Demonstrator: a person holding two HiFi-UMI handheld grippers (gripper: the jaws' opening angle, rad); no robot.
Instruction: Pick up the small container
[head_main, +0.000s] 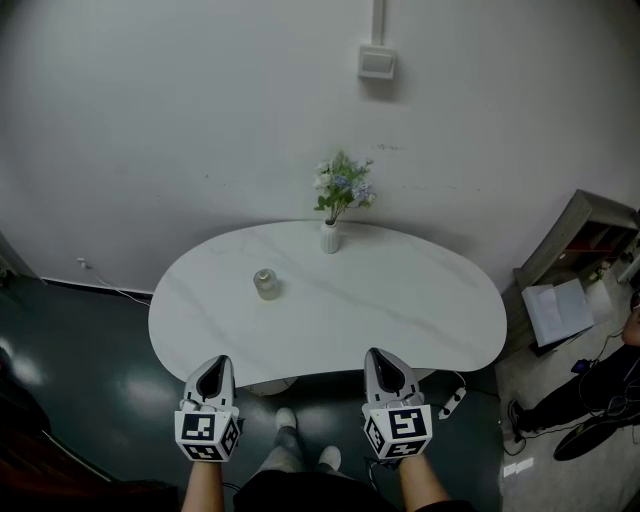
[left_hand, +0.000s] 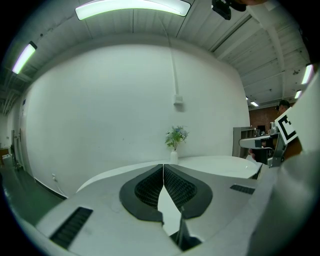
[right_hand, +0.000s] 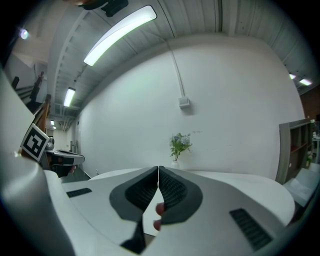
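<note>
A white, bean-shaped surface (head_main: 420, 310) stands against a pale wall. The small container (head_main: 266, 284), a pale jar-like thing, stands upright on the left half of it, alone and well apart from both tools. Behind the container and to its right, near the far edge by the wall, a white vase (head_main: 330, 238) holds green leaves and pale flowers (head_main: 343, 187). The left hand-held gripper (head_main: 215, 362) hovers at the near edge of the surface, pointing toward the wall, with the container ahead of it and a little to its right. In the left gripper view its two dark ribbed pads press together along a thin seam, with nothing between them. The right hand-held gripper (head_main: 379, 355) hovers at the same near edge, further right. Its jaws likewise meet tip to tip and hold nothing, and in the gap below the pads a couple of fingertips (right_hand: 160, 208) of the holding hand show. Each tool carries a marker cube at its rear, the left cube (head_main: 207, 435) and the right cube (head_main: 398, 432), with a bare forearm behind each. On the dark floor below the surface are the person's light shoes (head_main: 286, 418) and a white power strip (head_main: 452, 403). High on the wall sits a small white box (head_main: 377, 62) with a conduit running up from it. At the right stand a grey shelf unit (head_main: 575, 240) and some sheets of paper (head_main: 560, 310). Another person in dark clothing (head_main: 600, 385) shows at the right edge.
</note>
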